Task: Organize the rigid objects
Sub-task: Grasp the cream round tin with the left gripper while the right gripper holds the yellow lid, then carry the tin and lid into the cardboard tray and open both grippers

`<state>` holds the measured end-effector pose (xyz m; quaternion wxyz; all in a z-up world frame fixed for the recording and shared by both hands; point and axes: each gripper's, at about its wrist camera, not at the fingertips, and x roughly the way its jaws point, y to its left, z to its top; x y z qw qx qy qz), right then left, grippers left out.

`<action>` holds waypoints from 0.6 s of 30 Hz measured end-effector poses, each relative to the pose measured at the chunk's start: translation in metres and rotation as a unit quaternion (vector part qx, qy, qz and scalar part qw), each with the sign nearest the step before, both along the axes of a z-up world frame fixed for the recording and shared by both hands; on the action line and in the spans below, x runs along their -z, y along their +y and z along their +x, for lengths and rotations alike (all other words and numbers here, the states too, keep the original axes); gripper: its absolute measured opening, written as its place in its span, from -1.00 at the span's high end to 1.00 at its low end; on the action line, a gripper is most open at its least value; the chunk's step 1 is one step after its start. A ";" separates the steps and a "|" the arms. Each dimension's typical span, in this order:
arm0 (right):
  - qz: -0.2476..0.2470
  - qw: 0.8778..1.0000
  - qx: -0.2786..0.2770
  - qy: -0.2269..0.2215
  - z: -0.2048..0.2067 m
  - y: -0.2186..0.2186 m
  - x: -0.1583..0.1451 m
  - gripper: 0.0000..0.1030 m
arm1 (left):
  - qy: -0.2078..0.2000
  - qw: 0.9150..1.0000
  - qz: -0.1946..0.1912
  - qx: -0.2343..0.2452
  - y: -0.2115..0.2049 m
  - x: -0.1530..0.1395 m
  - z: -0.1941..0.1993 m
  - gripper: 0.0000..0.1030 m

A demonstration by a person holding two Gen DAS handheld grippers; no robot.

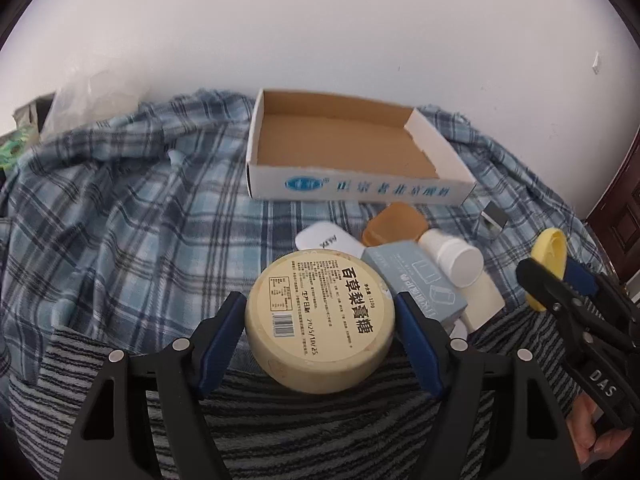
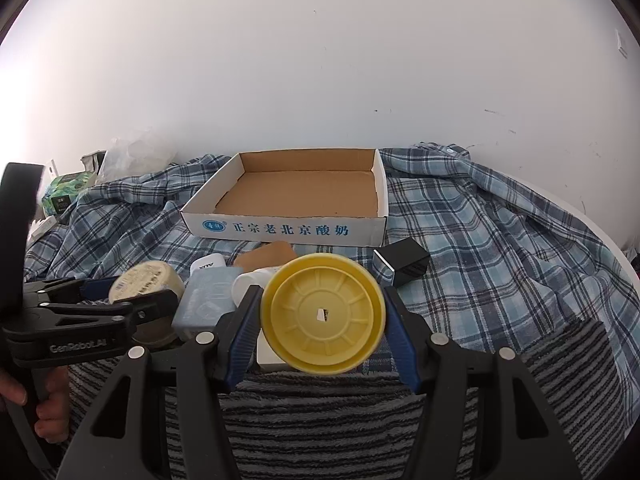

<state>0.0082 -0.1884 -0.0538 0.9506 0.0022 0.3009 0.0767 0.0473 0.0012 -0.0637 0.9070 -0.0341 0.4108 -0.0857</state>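
Cream tin (image 1: 320,320) between fingers (image 1: 224,340), tray (image 1: 360,190) beyond

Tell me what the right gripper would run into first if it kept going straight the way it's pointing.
Probably the near wall of the cardboard tray. The right gripper already holds the yellow lid, which hides what lies just ahead, so depth is uncertain.

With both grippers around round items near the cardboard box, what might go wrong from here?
1. The left gripper meets the round tin only at its curved sides, so it might slip out.
2. The right gripper holds the yellow lid by its rim; it may twist.
3. Both heading for the box could collide.
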 end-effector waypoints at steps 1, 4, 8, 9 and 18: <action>0.000 1.000 0.001 0.000 0.000 0.000 0.000 -0.12 | -0.010 1.000 0.000 -0.001 0.001 -0.003 -0.004 -0.49; -0.001 1.000 0.001 -0.006 0.000 -0.001 0.000 -0.12 | -0.043 0.999 0.005 -0.008 0.001 -0.012 -0.014 -0.49; -0.005 1.000 -0.001 -0.013 -0.001 0.000 -0.001 -0.12 | -0.094 0.995 0.011 -0.017 0.002 -0.026 -0.030 -0.49; -0.007 1.000 -0.001 -0.015 -0.002 0.000 -0.001 -0.12 | -0.106 0.994 0.013 -0.018 0.001 -0.029 -0.033 -0.49; -0.022 0.998 -0.005 -0.065 -0.010 0.005 -0.008 -0.12 | -0.156 0.987 0.024 -0.018 -0.001 -0.046 -0.050 -0.49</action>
